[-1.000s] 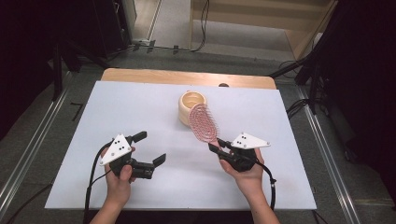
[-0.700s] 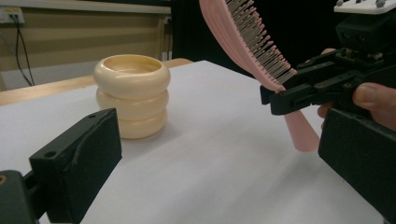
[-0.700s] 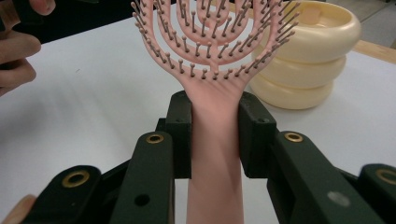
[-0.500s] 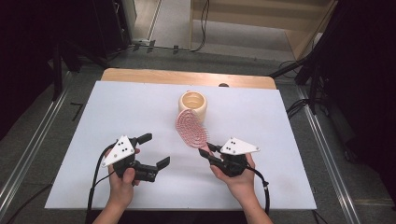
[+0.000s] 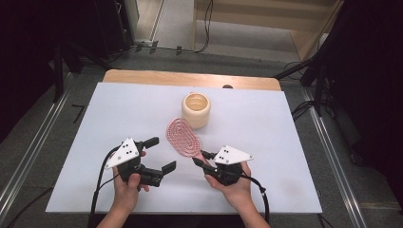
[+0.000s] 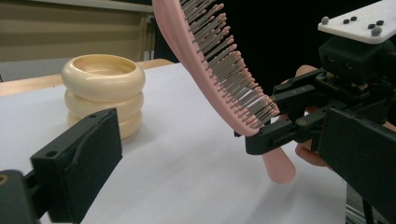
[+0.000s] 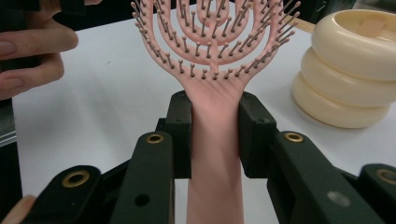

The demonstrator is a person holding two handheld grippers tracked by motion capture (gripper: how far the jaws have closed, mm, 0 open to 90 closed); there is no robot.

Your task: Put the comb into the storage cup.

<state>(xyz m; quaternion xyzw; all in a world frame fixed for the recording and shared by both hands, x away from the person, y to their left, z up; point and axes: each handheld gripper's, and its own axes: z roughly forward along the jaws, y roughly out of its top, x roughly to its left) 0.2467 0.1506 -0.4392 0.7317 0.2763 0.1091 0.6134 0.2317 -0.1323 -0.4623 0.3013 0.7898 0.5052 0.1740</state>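
A pink hairbrush (image 5: 182, 137) is held off the white table by its handle, with my right gripper (image 5: 199, 158) shut on it. In the right gripper view both pads clamp the handle (image 7: 215, 154), and the bristled head (image 7: 212, 37) rises ahead of my right gripper (image 7: 215, 123). My left gripper (image 5: 160, 154) stands open just left of the brush head. Its jaws have just been closing a little, with nothing between them. In the left gripper view the hairbrush (image 6: 219, 79) hangs bristles-right beyond my left gripper (image 6: 219, 163).
A cream ribbed pot (image 5: 196, 109) stands behind the brush near the middle of the white table (image 5: 285, 123); it also appears as the pot (image 6: 102, 88) and the pot (image 7: 350, 70). A wooden strip (image 5: 142, 76) runs along the far edge. Cables trail off the near edge.
My right gripper has carried the hairbrush to the left, from beside the pot toward the left gripper. The left hand has barely moved.
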